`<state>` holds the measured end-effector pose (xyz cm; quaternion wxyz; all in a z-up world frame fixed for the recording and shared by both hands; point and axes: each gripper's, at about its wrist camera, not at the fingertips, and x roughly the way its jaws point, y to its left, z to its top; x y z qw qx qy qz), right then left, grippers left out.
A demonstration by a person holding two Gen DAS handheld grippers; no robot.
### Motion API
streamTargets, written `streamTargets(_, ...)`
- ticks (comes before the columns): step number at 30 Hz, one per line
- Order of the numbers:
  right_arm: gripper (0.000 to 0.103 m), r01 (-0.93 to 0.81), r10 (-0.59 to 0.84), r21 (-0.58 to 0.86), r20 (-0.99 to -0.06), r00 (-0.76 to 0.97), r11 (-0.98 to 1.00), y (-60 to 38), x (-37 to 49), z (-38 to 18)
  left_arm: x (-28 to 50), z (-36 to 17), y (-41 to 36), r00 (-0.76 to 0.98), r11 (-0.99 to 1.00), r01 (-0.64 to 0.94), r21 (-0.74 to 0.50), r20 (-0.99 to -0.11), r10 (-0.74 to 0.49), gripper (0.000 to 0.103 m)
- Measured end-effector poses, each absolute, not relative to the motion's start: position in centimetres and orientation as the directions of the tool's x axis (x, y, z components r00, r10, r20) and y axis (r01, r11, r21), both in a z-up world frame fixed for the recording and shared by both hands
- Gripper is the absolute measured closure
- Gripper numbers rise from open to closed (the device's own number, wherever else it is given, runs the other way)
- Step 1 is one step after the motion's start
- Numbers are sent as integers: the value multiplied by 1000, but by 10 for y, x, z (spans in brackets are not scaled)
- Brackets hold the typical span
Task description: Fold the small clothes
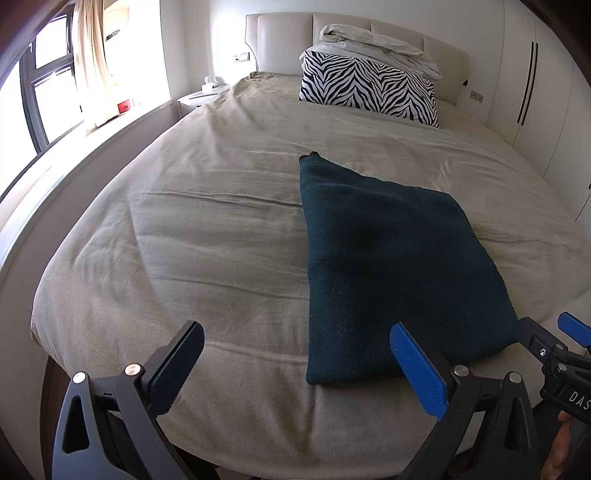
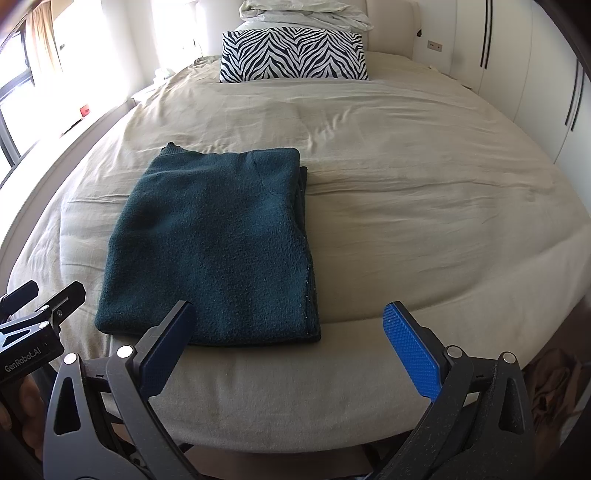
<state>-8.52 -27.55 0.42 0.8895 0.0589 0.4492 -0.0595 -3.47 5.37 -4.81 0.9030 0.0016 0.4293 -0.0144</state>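
Item one: a dark teal fleece garment [image 2: 210, 243], folded into a flat rectangle, lying on the beige bedcover [image 1: 184, 229] near the foot edge of the bed. Item two: my left gripper [image 1: 295, 369], released, fingers spread wide and holding nothing; it hovers off the foot of the bed, and the garment's near left corner sits just ahead of it, toward its blue-padded finger [image 1: 417, 373]. Item three: my right gripper [image 2: 291, 349], likewise released and empty, hovering over the bed's foot edge; the garment's near right corner lies just beyond it, closer to its dark finger [image 2: 168, 350], while the blue-padded finger [image 2: 412, 350] is over bare cover, apart from the cloth. Neither pair of tongs touches the garment. Item four: a zebra-print pillow [image 2: 293, 55] at the head of the bed, well apart from the garment, with crumpled pale bedding [image 2: 306, 13] piled behind it. Item five: a window [image 1: 44, 85] with a curtain [image 1: 92, 55] along the left side.
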Motion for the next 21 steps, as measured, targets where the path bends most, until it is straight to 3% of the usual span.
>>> streamTargets(21, 0, 160, -53, 52, -805, 591, 986, -276, -86, 7, -37, -48, 53, 634, 1000, 29, -7, -773, -24, 0)
